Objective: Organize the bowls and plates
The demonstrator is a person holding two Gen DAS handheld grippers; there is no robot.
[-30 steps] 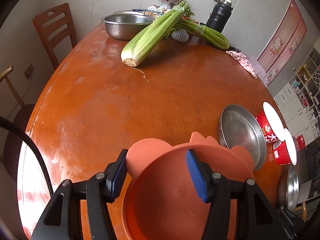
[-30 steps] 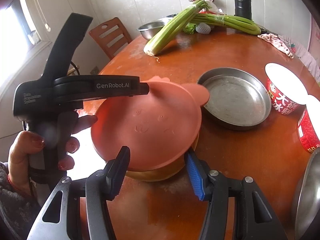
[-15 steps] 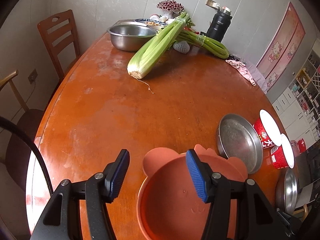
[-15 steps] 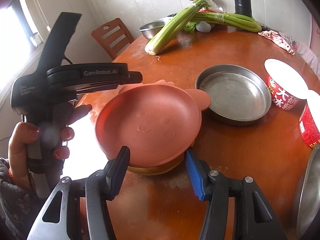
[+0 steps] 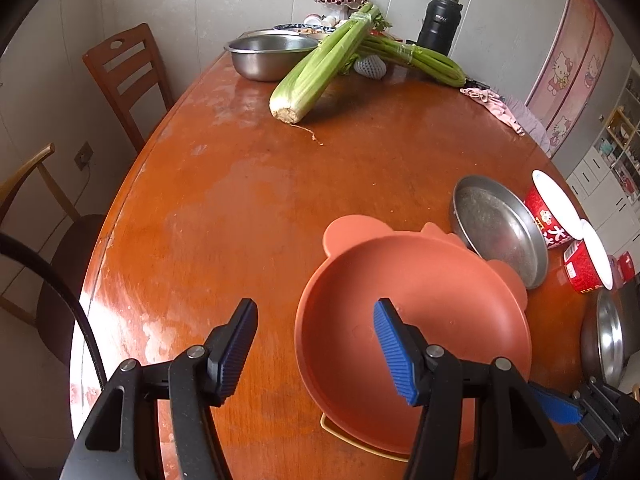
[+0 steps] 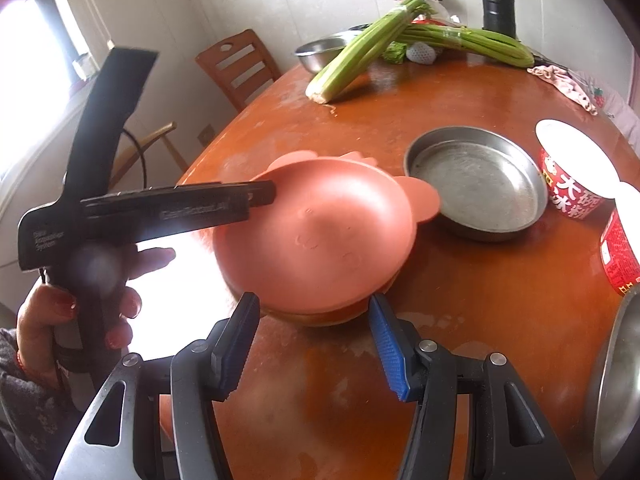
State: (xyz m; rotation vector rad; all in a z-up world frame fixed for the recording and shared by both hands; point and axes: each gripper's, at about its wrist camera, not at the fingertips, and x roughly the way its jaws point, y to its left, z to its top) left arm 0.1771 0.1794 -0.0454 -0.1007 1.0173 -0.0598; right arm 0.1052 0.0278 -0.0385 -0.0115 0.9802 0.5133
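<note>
A salmon-pink plate with round ears (image 5: 412, 312) (image 6: 320, 236) rests on top of a yellow-rimmed dish (image 6: 332, 318) near the table's front. My left gripper (image 5: 316, 348) is open and empty, its right finger over the plate's left side; it shows from the side in the right wrist view (image 6: 256, 196). My right gripper (image 6: 312, 340) is open and empty just in front of the stack. A shallow steel pan (image 5: 500, 232) (image 6: 476, 184) stands right of the pink plate, touching its ear.
The round orange table (image 5: 260, 208) holds celery (image 5: 320, 68), a steel bowl (image 5: 272, 56) and a black flask (image 5: 440, 24) at the back. Two red noodle cups (image 6: 576, 176) and another steel dish (image 6: 620, 384) stand at the right. Chairs (image 5: 128, 80) stand left.
The left gripper let go of the pink plate and drew back to the left. The plate dropped flat onto the yellow-rimmed dish. The right gripper barely moved.
</note>
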